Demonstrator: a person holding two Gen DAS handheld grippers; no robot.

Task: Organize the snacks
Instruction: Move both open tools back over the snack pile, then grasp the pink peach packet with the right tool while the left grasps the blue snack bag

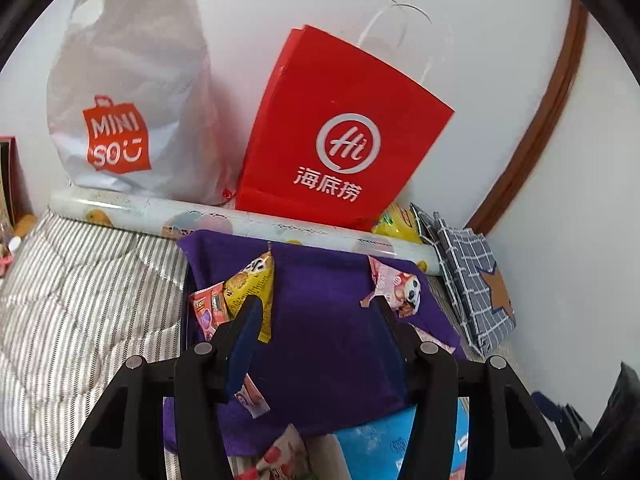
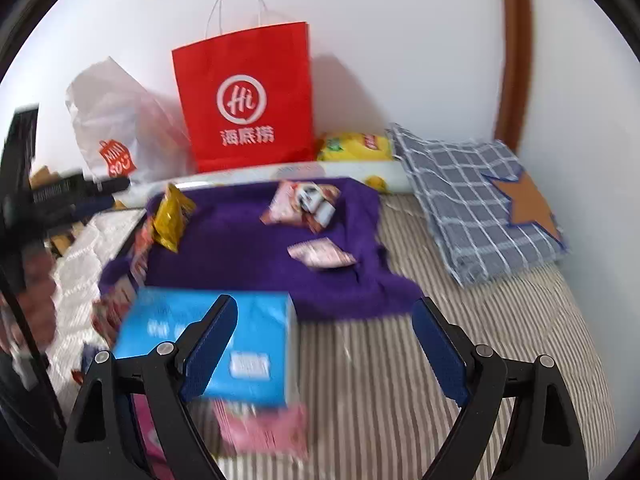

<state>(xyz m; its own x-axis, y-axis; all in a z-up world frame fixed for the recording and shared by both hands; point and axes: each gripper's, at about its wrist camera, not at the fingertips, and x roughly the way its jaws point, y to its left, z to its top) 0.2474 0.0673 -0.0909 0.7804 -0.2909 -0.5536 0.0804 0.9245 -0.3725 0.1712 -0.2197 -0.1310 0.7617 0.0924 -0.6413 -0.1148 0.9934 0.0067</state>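
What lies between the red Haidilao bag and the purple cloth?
In both views, a patterned white roll lies along the wall between the red bag and the purple cloth.

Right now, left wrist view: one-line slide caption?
Open left tool over purple cloth strewn with snack packets, red paper bag behind.

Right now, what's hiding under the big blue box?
A pink packet pokes out from beneath the blue box, and the purple cloth's near edge sits just behind it. How far the packet runs under the box, or anything else beneath, is covered.
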